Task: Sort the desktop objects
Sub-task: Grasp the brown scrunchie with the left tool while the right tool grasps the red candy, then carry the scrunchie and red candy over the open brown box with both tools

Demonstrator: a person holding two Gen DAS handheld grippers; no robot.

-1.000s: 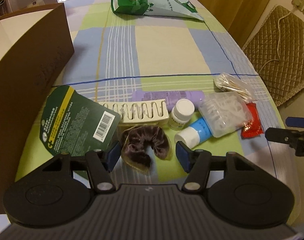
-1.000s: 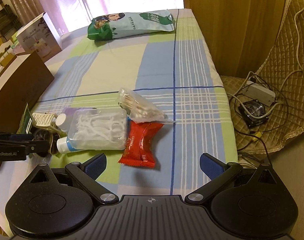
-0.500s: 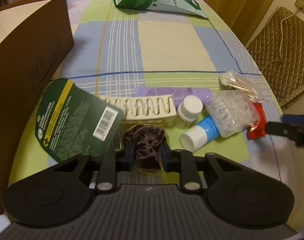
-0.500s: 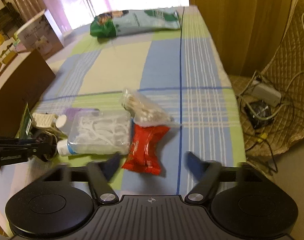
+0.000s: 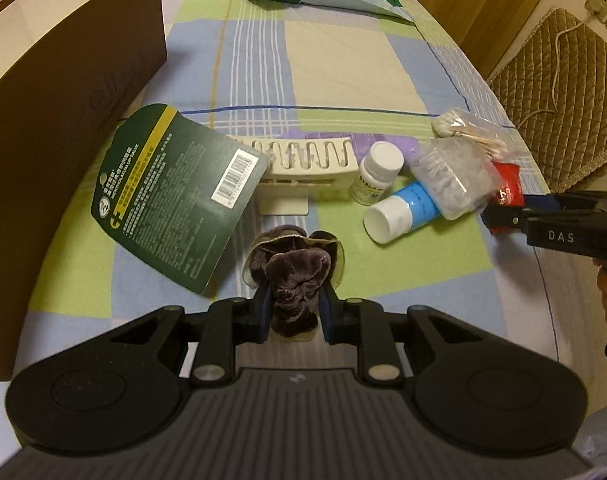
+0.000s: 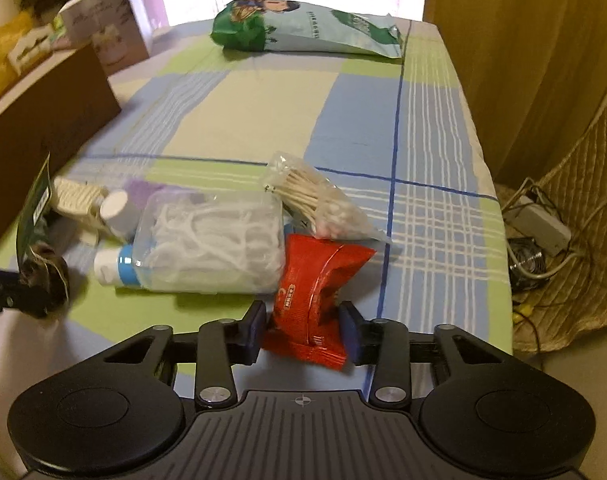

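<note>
The left tool (image 5: pixel 294 312) is closed on a dark brown velvet scrunchie (image 5: pixel 293 266), pinched between its blue pads near the bench's near edge; the scrunchie bunches forward beyond the pads. The right tool (image 6: pixel 303 330) has its blue pads set to either side of a red foil snack packet (image 6: pixel 317 284), the left pad touching and the right close to it, so whether the grip is firm I cannot tell. The packet's long axis runs away from that tool toward the far edge, its far end tucked against a clear plastic box of white floss picks (image 6: pixel 215 240). The tall brown cardboard box (image 5: pixel 63 128) along the left edge looks like the likely destination, and the left tool is much nearer to it. The box's interior is hidden, and a dark green backing card (image 5: pixel 175 196) stands between scrunchie and box.
</note>
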